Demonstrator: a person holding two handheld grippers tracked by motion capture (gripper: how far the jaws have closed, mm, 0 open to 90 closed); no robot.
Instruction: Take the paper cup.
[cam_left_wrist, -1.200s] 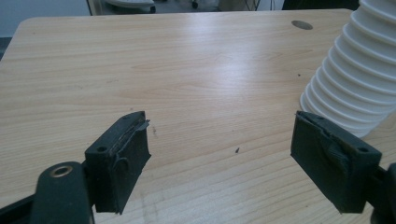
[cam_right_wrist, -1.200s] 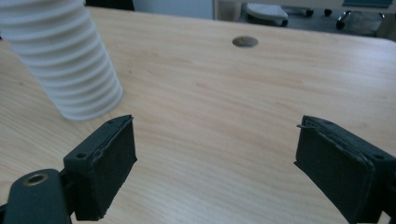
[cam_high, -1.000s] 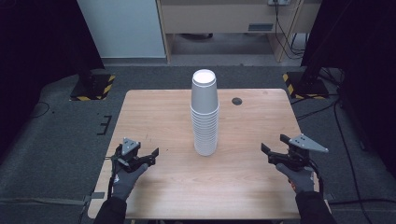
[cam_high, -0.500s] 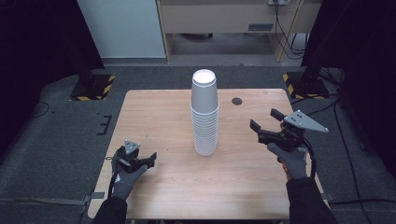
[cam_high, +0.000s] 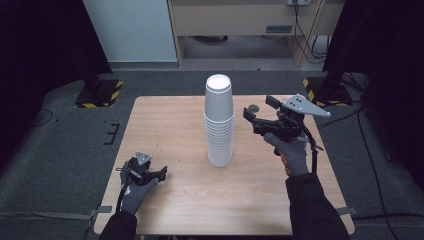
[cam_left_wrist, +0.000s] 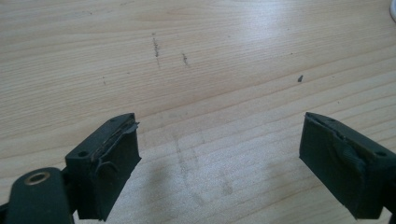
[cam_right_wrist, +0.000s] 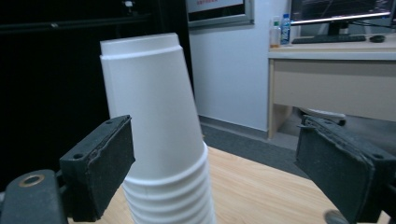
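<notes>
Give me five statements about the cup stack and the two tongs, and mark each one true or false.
1. The white cups stand as one upside-down stack on the wooden table. True.
2. The right tongs are shut on the top cup. False: their jaws stand open, raised beside the upper part of the stack and apart from it.
3. The left tongs are low over the near left part of the table, jaws open with nothing between them. True.
4. A small dark round thing lies on the table beyond the stack. True.
5. Two separate stacks of cups stand on the table. False: there is one stack.
</notes>
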